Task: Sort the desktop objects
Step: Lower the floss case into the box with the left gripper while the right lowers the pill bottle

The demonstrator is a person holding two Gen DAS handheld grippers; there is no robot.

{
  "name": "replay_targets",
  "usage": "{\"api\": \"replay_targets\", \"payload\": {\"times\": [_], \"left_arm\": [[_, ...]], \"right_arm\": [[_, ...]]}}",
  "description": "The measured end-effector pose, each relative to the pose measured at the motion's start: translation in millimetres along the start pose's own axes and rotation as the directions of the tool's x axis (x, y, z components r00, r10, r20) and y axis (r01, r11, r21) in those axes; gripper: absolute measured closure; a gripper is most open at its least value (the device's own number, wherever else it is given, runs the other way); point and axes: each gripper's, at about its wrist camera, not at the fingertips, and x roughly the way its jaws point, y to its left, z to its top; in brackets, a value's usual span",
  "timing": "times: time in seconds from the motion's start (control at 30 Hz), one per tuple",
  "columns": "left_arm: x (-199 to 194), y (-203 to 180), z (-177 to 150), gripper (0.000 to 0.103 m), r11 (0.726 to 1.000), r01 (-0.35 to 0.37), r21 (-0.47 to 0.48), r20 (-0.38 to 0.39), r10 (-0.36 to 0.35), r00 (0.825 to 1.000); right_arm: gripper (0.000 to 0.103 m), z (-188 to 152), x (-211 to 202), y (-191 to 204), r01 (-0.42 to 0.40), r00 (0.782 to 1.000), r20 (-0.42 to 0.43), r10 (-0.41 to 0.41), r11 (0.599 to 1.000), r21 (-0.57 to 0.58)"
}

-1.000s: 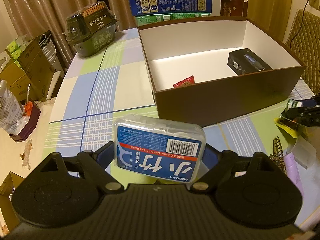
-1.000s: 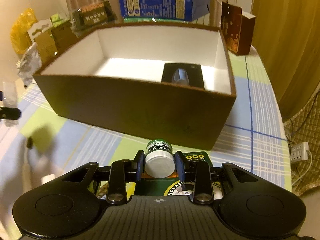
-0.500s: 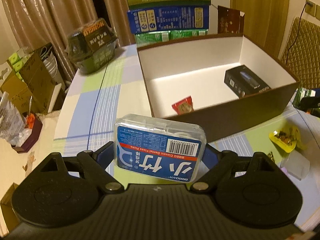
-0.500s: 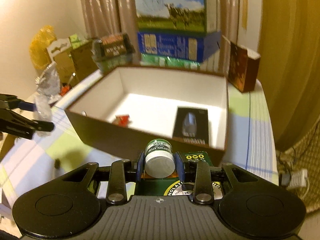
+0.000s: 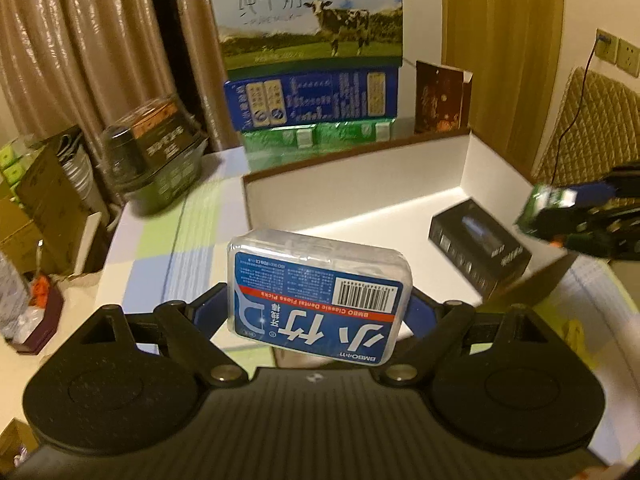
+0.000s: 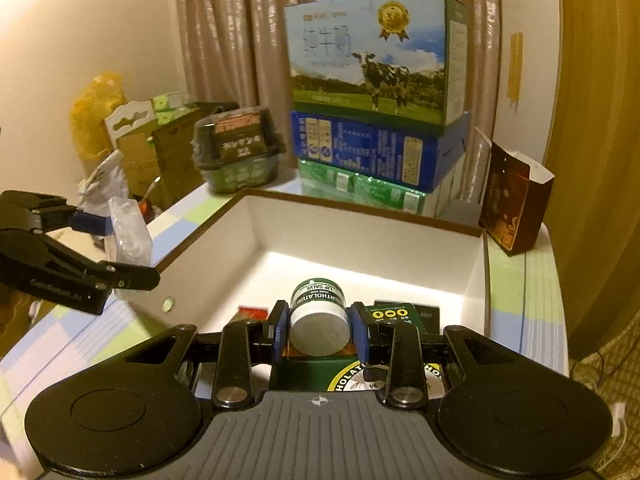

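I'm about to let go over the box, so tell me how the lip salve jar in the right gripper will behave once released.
The lip salve jar is a short cylinder held on its side by the right gripper, so it will probably roll across the brown box floor. It looks small and rigid, likely light. Its smooth wall may slip.

A lived-in home — drawn curtains [image 6: 240,40], stacked milk cartons [image 6: 372,56] on a checked-cloth counter [image 5: 160,240], cardboard boxes [image 6: 156,152] piled alongside.

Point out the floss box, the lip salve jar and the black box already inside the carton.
floss box [image 5: 318,294], left wrist view, middle of its blue label.
lip salve jar [image 6: 318,320], right wrist view, its white side.
black box [image 5: 480,250], left wrist view, its top face.
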Motion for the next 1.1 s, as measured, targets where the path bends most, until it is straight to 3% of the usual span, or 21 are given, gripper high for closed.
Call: {"api": "replay_targets", "payload": {"times": [0.23,0.4,0.83,1.1], "left_arm": [[48.8,2.4,33.9,0.016,0.999,0.043,-0.019,-0.033,-0.043,0.999],[89.5,-1.2,49.3,0.016,0.997,0.072,0.024,-0.068,-0.07,0.995],[176.0,2.2,63.0,0.016,0.988,0.102,0.12,-0.184,-0.079,0.98],[205.6,1.7,63.7,0.015,0.986,0.106,0.131,-0.226,-0.074,0.971]], "right_arm": [[0.072,21.9,47.6,-14.9,0.015,1.0,-0.022,-0.013,0.997,0.075],[0.072,30.5,80.6,-26.7,0.018,0.999,-0.041,-0.015,0.996,0.084],[0.072,39.7,155.9,-48.0,0.014,0.988,-0.153,-0.005,0.998,0.062],[0.072,38.0,172.7,-59.3,0.033,0.981,-0.194,-0.017,0.996,0.078]]}}
